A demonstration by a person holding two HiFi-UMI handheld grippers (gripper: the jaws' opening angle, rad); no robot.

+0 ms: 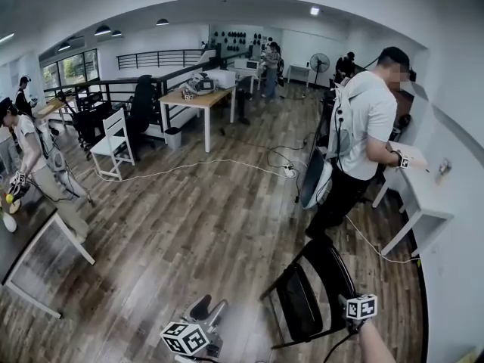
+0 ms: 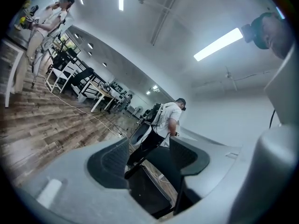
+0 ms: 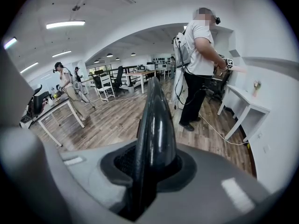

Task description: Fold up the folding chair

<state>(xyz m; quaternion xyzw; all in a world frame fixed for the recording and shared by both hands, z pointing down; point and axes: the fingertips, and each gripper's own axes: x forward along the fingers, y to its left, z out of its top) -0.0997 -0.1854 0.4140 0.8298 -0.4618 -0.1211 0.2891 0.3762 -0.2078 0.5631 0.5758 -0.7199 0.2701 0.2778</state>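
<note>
The black folding chair (image 1: 306,293) stands on the wood floor at the lower right of the head view, seen from above. My right gripper (image 1: 354,318), under its marker cube, is shut on the top edge of the chair's back (image 3: 156,111), which fills the gap between its jaws (image 3: 152,164). My left gripper (image 1: 206,308) hovers to the left of the chair, apart from it. Its jaws stand open with nothing between the pads (image 2: 149,146). Through their gap the chair (image 2: 149,185) shows further off.
A person in a white shirt (image 1: 363,127) stands just beyond the chair at a white desk (image 1: 427,195) along the right wall. A dark table (image 1: 23,240) is at the left, with another person (image 1: 38,157) beside it. A white cable (image 1: 204,163) runs across the floor.
</note>
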